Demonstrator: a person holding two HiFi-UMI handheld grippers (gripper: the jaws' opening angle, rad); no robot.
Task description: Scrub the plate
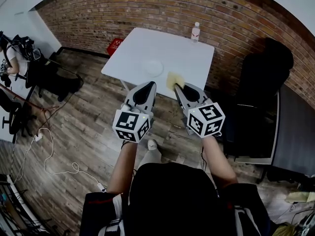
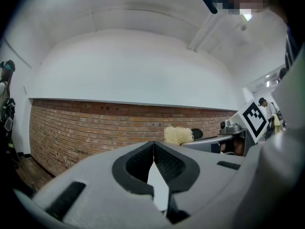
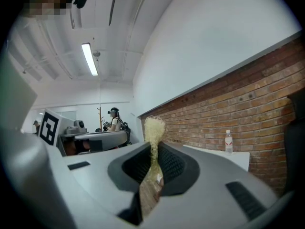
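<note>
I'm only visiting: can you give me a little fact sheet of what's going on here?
Setting: white square table beside a red brick wall
On table: round white plate; clear plastic bottle with red label
Left gripper: shut, empty
Right gripper: shut on a pale yellow fibrous scrub pad
Plate: not yet touched by either gripper

On the square white table (image 1: pixel 142 45), the round white plate (image 1: pixel 153 68) lies near the front edge; clear plastic bottle (image 1: pixel 195 32) at the far right corner, beside the brick wall (image 1: pixel 147 6); red crate (image 1: pixel 115 46) on the floor, left.
</note>
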